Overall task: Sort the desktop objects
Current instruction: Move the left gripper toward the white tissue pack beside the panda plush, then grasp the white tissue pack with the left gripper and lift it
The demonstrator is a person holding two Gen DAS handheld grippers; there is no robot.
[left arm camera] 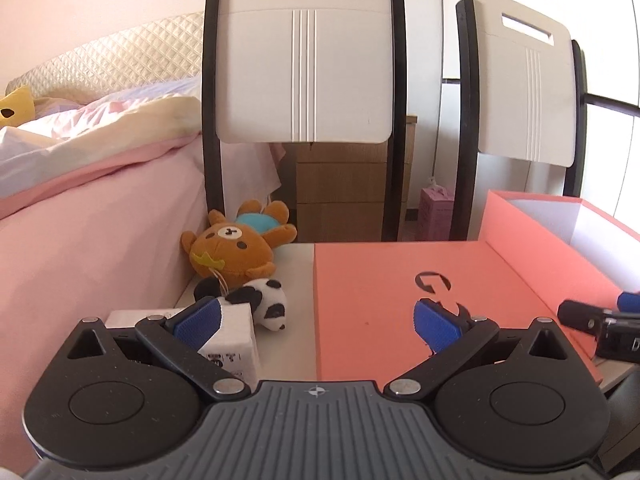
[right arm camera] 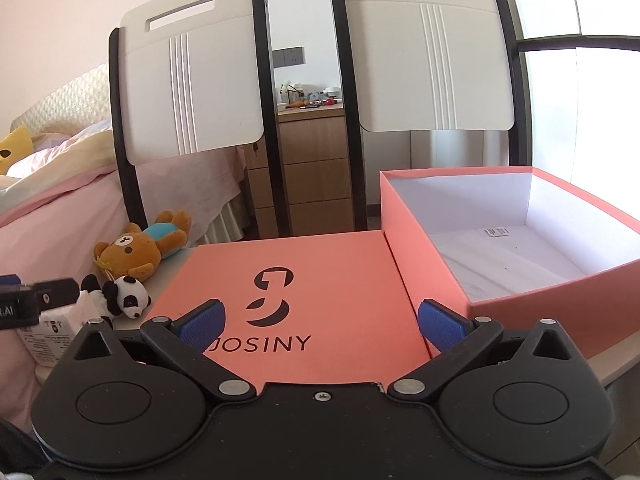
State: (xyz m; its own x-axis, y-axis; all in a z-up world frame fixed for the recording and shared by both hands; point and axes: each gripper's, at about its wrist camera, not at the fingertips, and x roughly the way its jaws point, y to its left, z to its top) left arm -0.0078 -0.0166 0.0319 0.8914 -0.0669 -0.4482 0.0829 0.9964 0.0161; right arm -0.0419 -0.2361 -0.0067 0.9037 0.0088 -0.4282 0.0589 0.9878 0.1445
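The left hand-held gripper hangs low over the white surface with its blue-padded fingers spread wide and nothing between them. Its left finger sits in front of a small white carton lying on the surface near the left edge; whether the pad touches the carton cannot be told. Just beyond the carton lies a small panda toy, and behind that a brown bear toy with a blue back, both close to the pink bed.

The right hand-held gripper hovers over a flat salmon-coloured lid printed with a dark logo and the word JOSINY. Its fingers are also wide apart and hold nothing. Directly to the right of the lid, touching or nearly touching it, stands the matching open box, white inside, with only a small label on its floor.

In the right wrist view the tip of the left hand-held gripper shows at the left edge, above the carton. Two white chair backs with dark frames stand behind the surface, and a wooden drawer unit between them carries small clutter on top.
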